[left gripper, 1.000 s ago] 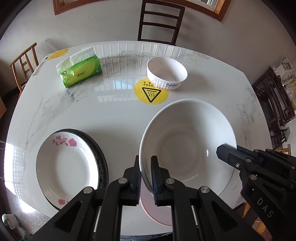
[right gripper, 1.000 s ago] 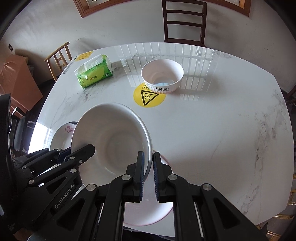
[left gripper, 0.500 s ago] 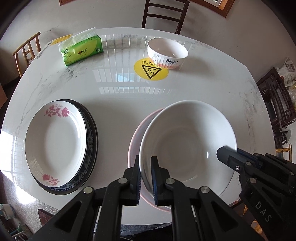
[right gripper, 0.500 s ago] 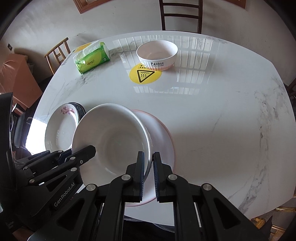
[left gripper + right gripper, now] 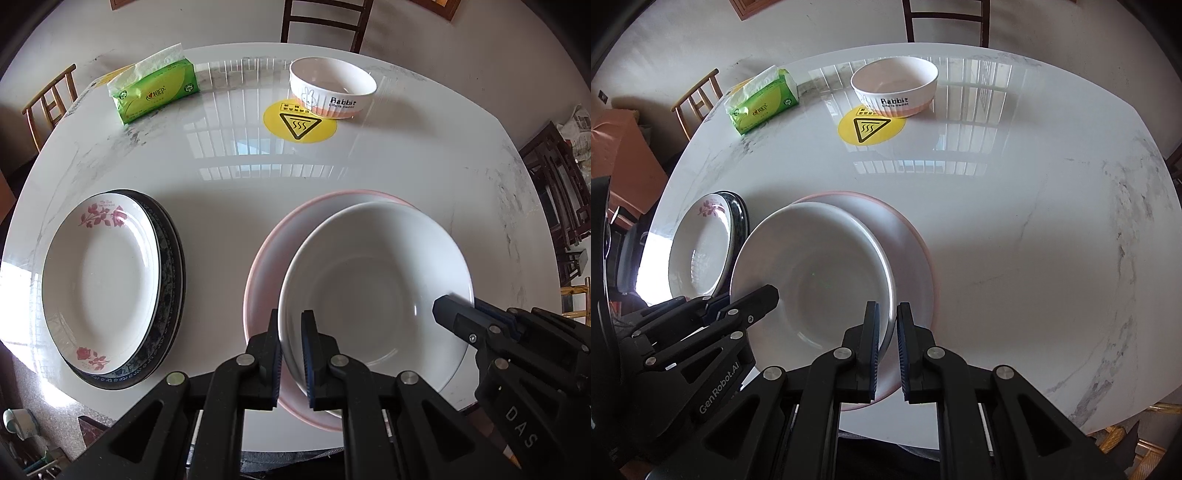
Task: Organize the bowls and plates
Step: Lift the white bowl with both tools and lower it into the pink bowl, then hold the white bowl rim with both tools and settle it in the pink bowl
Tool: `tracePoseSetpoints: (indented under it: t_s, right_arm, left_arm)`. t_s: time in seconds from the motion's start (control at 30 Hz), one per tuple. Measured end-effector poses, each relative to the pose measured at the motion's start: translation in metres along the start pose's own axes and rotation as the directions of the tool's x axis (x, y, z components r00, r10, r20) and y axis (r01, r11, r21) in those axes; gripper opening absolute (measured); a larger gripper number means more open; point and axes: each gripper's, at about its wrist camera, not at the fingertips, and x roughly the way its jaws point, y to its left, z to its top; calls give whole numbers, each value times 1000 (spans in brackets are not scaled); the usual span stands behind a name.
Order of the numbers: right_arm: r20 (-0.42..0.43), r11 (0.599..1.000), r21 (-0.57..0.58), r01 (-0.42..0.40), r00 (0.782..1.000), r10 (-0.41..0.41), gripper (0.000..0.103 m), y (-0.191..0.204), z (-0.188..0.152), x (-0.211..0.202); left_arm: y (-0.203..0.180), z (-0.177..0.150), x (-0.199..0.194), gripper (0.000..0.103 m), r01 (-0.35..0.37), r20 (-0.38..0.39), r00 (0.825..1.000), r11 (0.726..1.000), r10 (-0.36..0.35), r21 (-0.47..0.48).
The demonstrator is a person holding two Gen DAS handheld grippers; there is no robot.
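Observation:
I hold a large white bowl by its rim from both sides. My left gripper is shut on its left rim, and my right gripper is shut on its right rim; the right gripper also shows in the left wrist view. The bowl hangs just over a pink-rimmed plate near the table's front edge; contact with it is unclear. A rose-patterned plate lies on a dark-rimmed plate at the left. A smaller white "Rabbit" bowl stands at the back.
The white marble table carries a green tissue pack at the back left and a yellow hot-surface sticker by the small bowl. Wooden chairs stand behind and to the left.
Both grippers have sunk with the large bowl, and the pink-rimmed plate has come into fuller view under it. The grip has not changed.

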Motion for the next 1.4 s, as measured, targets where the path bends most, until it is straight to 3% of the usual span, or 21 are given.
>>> tracePoseSetpoints:
  t_s: [0.63,1.4]
  right_arm:
    - [-23,1000,19,4,1000,-3,12,-5,3,13]
    - [-16,1000,-15,24,1000,-24,15,0,5,14]
  left_arm:
    - [-4,3,14,9,-23,-24,999,1000,23,8]
    - [3,6,16,10,2,-37,999,999,-3,-36]
